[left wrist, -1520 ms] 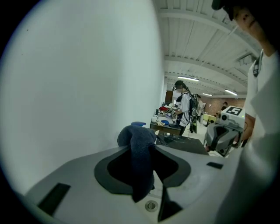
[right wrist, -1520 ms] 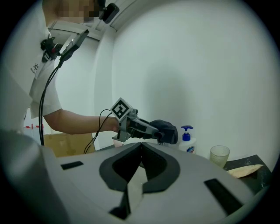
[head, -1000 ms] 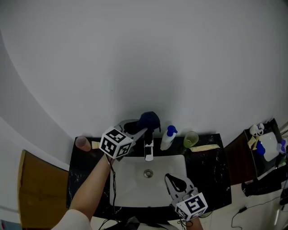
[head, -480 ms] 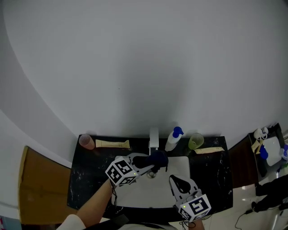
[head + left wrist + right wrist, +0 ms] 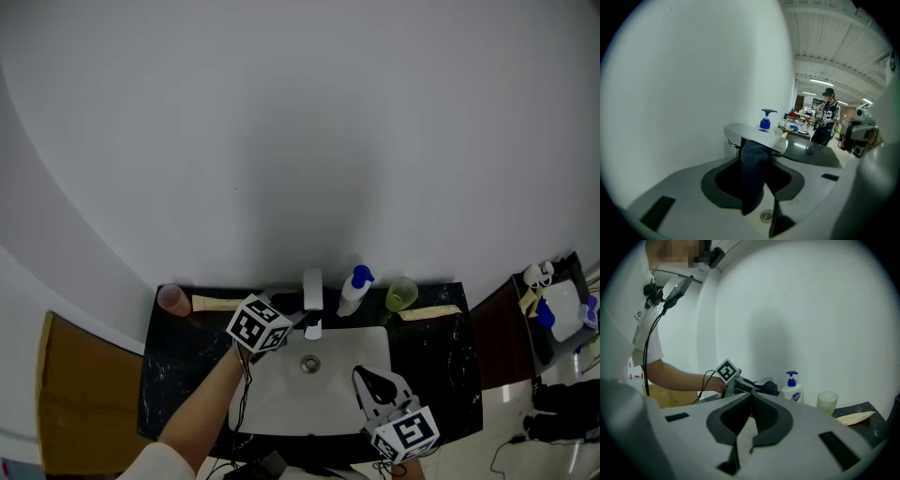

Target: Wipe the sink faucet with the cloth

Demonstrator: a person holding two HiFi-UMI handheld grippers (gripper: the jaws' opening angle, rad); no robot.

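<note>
Losing the cloth (image 5: 752, 178) is the likeliest slip here: the left gripper (image 5: 291, 320) has its jaws clamped on a narrow fold of it. The upper part is pressed up against the underside of the faucet (image 5: 312, 291). If the wipe drags hard along the metal, friction could tug the fold out of the grip and drop it into the sink (image 5: 361, 342), near the drain (image 5: 309, 364). A second risk, as I judge it, is the hard jaws meeting the spout instead of the fabric, since little cloth shows between them and the faucet. A wide sweep to the person's right could also nudge the soap bottle (image 5: 353, 289), which stands just beside the faucet (the green cup (image 5: 401, 293) sits beyond it and seems less exposed).

From the head view, the faucet's long axis runs from the wall side toward the person. Its spout points out over the basin, with the outlet end above the drain. In the left gripper view it reads as a flat bar running across from left to right, above the jaws. The cloth is bunched into a dark strip whose long axis runs up and down in that view. Its top touches the spout and its loose end hangs down past the jaws toward the drain.

The right gripper (image 5: 372, 384) hovers over the near right part of the sink, well apart from the faucet. Its jaws are together with nothing between them.
</note>
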